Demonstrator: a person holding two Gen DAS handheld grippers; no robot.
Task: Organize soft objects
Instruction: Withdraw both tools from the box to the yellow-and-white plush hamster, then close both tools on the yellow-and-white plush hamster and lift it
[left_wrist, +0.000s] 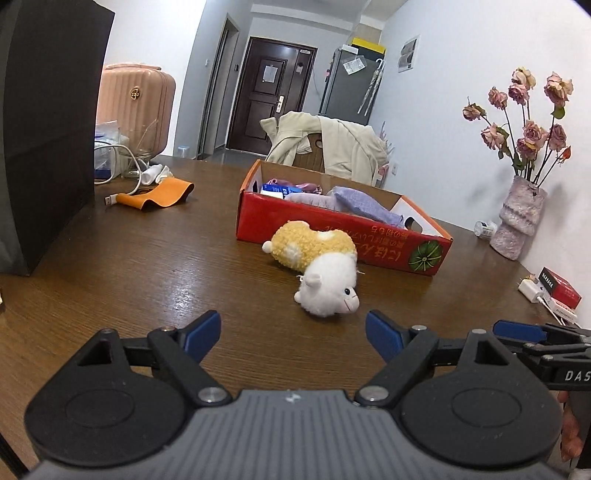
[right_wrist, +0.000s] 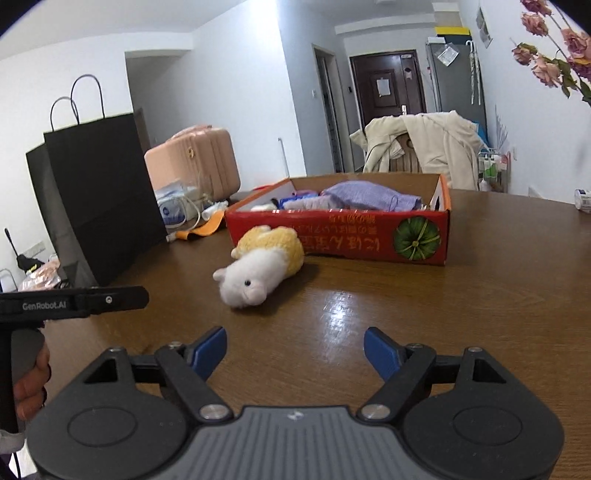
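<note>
Both grippers open, toy ahead on the tabletop

Left view: the left gripper (left_wrist: 293, 334) has its fingers spread wide and empty; the plush toy (left_wrist: 317, 264) lies at 12 o'clock, its long body pointing toward the red box (left_wrist: 332, 229). Right view: the right gripper (right_wrist: 295, 349) is spread and empty too; the toy sits at 11 o'clock, looking closer to the left one.

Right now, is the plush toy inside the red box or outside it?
Outside. The plush toy lies on its side on the table, against the red box's front wall.
</note>
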